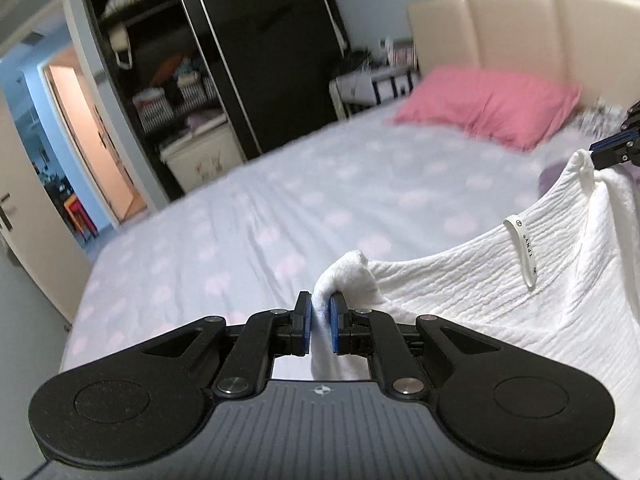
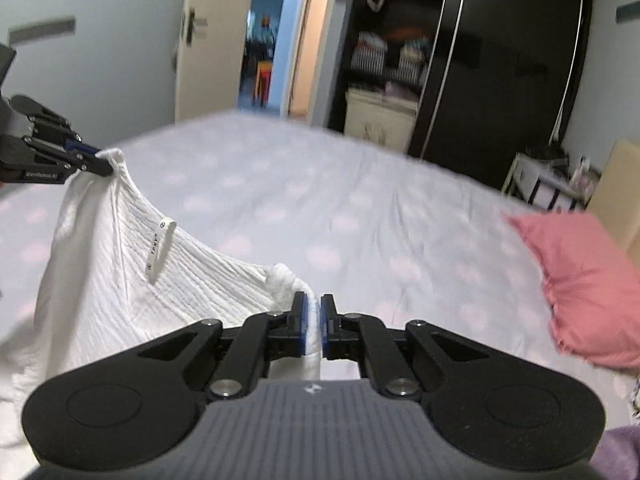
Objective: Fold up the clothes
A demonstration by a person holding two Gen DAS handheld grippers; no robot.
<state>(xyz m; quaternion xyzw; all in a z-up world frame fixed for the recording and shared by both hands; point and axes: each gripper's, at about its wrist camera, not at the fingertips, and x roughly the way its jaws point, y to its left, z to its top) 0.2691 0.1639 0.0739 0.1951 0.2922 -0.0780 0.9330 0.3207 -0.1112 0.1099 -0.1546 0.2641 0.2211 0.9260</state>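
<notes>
The left gripper [image 1: 320, 322] is clamped tight on a bunched corner of the white top [image 1: 500, 280], its 2 blue pads [image 1: 307, 320] pinching the cloth with almost no gap. The right gripper [image 2: 314, 326] grips the other shoulder corner of the top [image 2: 120, 280] the same way, jaws nearly closed on a wad of fabric. In the left wrist view the right gripper [image 1: 604, 152] shows at the far right edge, biting the top's far corner; in the right wrist view the left gripper [image 2: 96, 164] shows at the left edge doing likewise.

The top hangs stretched between the 2 grippers, neckline sagging in a curve, with a white label [image 1: 524, 252] at the middle of the collar. It is held over the bed [image 1: 280, 200], whose sheet is pale lilac with pink spots. A pink pillow [image 1: 488, 106] lies at the bed's far right, before a cream headboard [image 1: 520, 28]. A dark wardrobe [image 1: 260, 40] stands beyond the bed, its left side open on shelves of clothes.
</notes>
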